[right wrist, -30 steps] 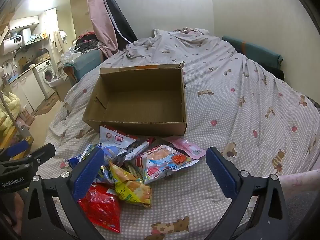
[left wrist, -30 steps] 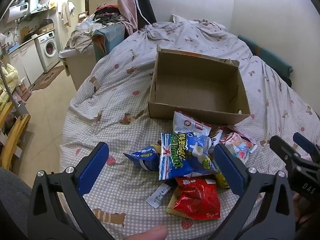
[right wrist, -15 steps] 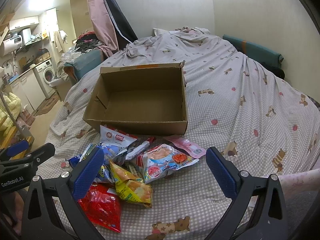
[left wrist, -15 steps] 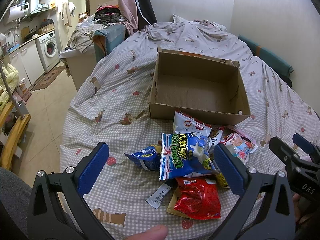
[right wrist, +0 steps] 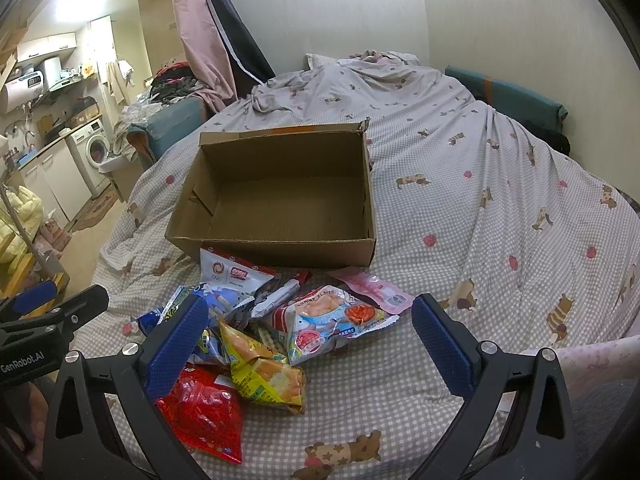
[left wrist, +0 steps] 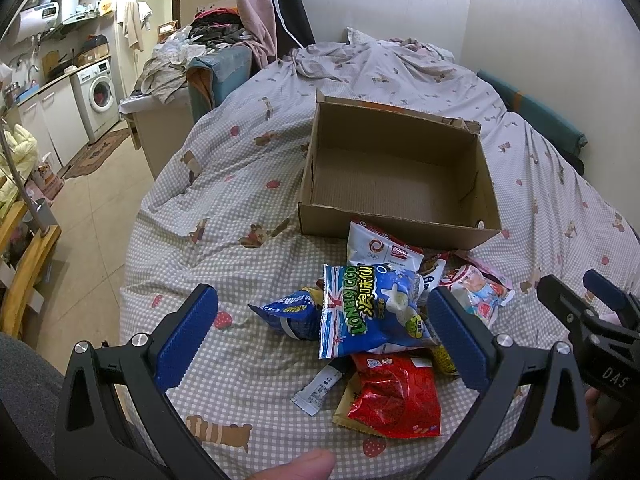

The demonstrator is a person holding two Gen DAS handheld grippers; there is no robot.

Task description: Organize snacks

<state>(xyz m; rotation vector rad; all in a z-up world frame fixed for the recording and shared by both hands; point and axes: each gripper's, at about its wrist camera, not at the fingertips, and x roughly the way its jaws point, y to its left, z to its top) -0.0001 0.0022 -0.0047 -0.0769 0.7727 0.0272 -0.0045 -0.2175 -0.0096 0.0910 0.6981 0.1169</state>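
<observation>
With both the left gripper (left wrist: 322, 334) and right gripper (right wrist: 310, 338) jaws spread wide and empty, the light, crinkly, slippery snack packets (right wrist: 260, 332) lie heaped on the bed (right wrist: 480, 216) at 6 o'clock of the empty cardboard box (right wrist: 280, 196); pinch each by a sealed edge.

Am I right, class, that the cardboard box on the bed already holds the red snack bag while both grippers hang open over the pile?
Not quite. The cardboard box is empty, as the right wrist view shows; the red snack bag lies on the bed in the pile in front of it. The left gripper and right gripper are indeed open above the pile.
</observation>
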